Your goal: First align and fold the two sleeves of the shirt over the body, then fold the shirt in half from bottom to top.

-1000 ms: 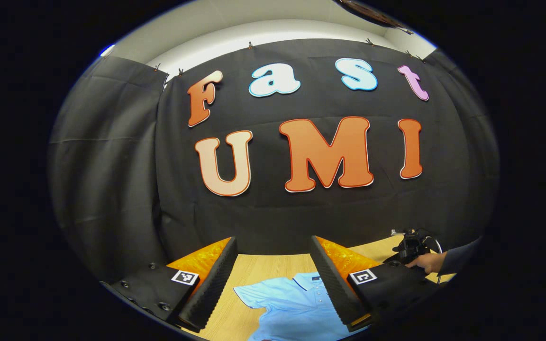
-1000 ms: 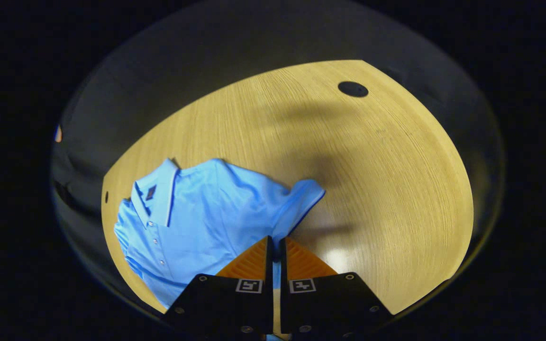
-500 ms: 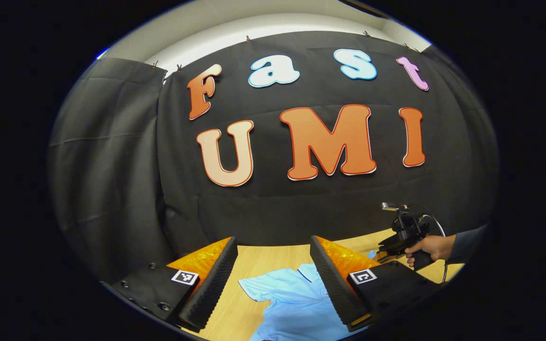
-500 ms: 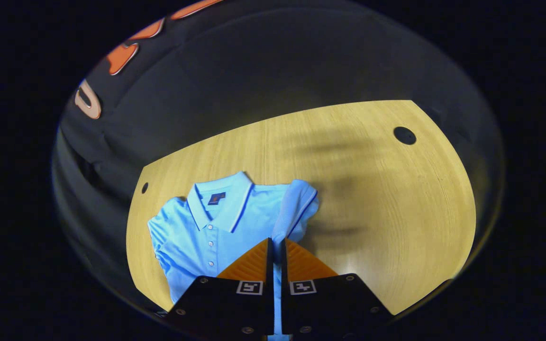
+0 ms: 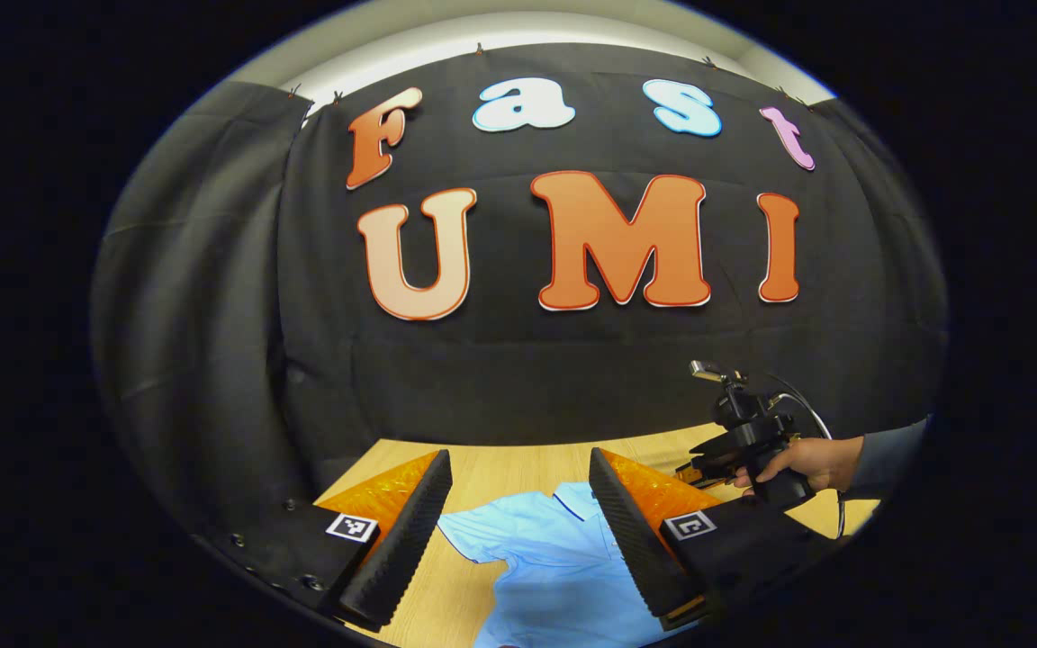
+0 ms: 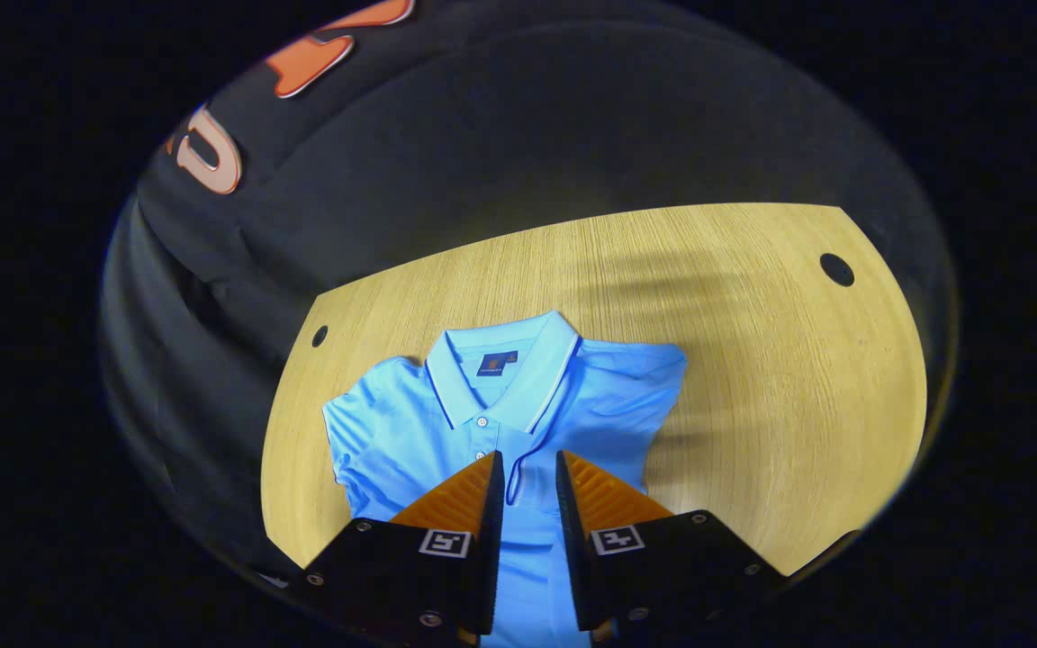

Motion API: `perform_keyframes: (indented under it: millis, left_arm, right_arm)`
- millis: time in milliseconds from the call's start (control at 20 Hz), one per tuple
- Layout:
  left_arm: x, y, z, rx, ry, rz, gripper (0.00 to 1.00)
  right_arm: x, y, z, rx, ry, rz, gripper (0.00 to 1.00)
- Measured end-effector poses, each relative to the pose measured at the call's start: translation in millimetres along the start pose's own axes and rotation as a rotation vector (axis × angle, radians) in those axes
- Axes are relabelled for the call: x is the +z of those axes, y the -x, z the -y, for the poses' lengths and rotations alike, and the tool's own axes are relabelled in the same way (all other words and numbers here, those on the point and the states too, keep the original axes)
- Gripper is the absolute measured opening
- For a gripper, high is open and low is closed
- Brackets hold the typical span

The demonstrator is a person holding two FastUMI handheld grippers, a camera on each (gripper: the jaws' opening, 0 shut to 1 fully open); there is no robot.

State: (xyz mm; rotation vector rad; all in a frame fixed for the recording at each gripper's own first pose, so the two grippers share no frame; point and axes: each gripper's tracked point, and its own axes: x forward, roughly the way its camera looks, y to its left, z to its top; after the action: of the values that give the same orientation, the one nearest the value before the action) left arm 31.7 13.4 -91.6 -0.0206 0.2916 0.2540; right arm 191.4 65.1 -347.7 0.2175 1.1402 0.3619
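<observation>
Light blue fabric: one short-sleeved polo shirt (image 6: 518, 405) lies flat, front up, on a pale wood-grain counter (image 6: 752, 360), its collar (image 6: 505, 364) pointing toward the far wall. In the right gripper view the shirt's lower part is hidden behind the right tongs (image 6: 525, 468), so the hem cannot be seen; the sleeve on the right of this view looks folded in over the body, with a dark-edged line of cloth running down between the two fingers, though the exact lie of that fold is hard to make out. The other sleeve (image 6: 352, 432) spreads out to the side. The right tongs stand a little apart just above the shirt's chest, and no cloth is visibly pinched between them. Two small round dark holes show in the counter, one (image 6: 320, 336) near the left edge and one (image 6: 836, 269) far to the right. In the left gripper view the left tongs (image 5: 518, 490) are wide apart, holding nothing, raised above the near part of the shirt (image 5: 554, 558), which is cut off at the bottom. Farther off on the right a hand (image 5: 798, 461) with a dark sleeve grips the other gripper's handle; its fingers are hidden from here. Black cloth (image 5: 212, 315) walls the booth behind the counter, with a strip of white wall above.
</observation>
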Motion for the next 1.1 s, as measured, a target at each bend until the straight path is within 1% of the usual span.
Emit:
perform_keyframes:
  millis: [50, 100, 150, 200, 250, 300, 350, 400, 450, 500, 550, 600, 650, 700, 750, 800, 850, 950, 1100]
  left_arm:
    - [-7, -9, -5, -0.027, 0.022, -0.024, 1.00]
    - [-17, -18, -11, -0.054, 0.043, -0.052, 1.00]
    - [-25, -27, -16, -0.083, 0.060, -0.083, 0.98]
    - [-32, -37, -22, -0.105, 0.074, -0.110, 1.00]
    - [-40, -47, -29, -0.120, 0.082, -0.143, 0.99]
    - [-50, -54, -37, -0.128, 0.085, -0.181, 1.00]
    - [-62, -62, -46, -0.123, 0.077, -0.229, 1.00]
    - [-76, -70, -53, -0.132, 0.070, -0.273, 1.00]
    - [-89, -77, -57, -0.141, 0.067, -0.323, 0.99]
    - [-103, -85, -61, -0.153, 0.072, -0.367, 0.97]
    - [-113, -93, -65, -0.159, 0.080, -0.410, 0.99]
    - [-124, -100, -68, -0.165, 0.090, -0.451, 0.98]
    - [-137, -108, -70, -0.171, 0.092, -0.496, 0.99]
    - [-155, -115, -77, -0.171, 0.084, -0.547, 0.98]
    - [-173, -122, -82, -0.174, 0.081, -0.588, 0.99]
    - [-189, -132, -81, -0.180, 0.085, -0.630, 0.98]
    - [-205, -143, -79, -0.185, 0.089, -0.667, 0.99]
    - [-226, -160, -83, -0.180, 0.106, -0.739, 0.98]
    - [-251, -180, -87, -0.146, 0.138, -0.829, 0.98]
  right_arm:
    - [1, 7, 0, -0.017, 0.015, 0.017, 0.41]
    - [3, 15, 1, -0.038, 0.024, 0.041, 0.46]
    - [4, 25, 0, -0.050, 0.026, 0.065, 0.53]
    - [4, 32, 0, -0.062, 0.022, 0.081, 0.57]
    - [0, 41, 0, -0.069, 0.016, 0.092, 0.64]
    - [-3, 50, 2, -0.085, 0.013, 0.102, 0.67]
    - [-6, 58, 5, -0.106, 0.010, 0.117, 0.73]
    - [-7, 66, 10, -0.129, 0.004, 0.136, 0.69]
    - [-11, 73, 12, -0.147, -0.010, 0.151, 0.80]
    - [-14, 81, 14, -0.161, -0.029, 0.164, 0.82]
    - [-19, 85, 14, -0.175, -0.046, 0.177, 0.83]
    - [-23, 91, 17, -0.193, -0.061, 0.190, 0.83]
    - [-28, 96, 19, -0.211, -0.075, 0.204, 0.83]
    - [-32, 102, 21, -0.226, -0.089, 0.214, 0.83]
    - [-41, 109, 24, -0.243, -0.103, 0.221, 0.83]
    - [-49, 115, 27, -0.255, -0.115, 0.225, 0.83]
    - [-57, 120, 30, -0.269, -0.126, 0.226, 0.84]
    - [-73, 131, 38, -0.299, -0.144, 0.228, 0.90]
    - [-92, 144, 48, -0.332, -0.162, 0.233, 0.91]
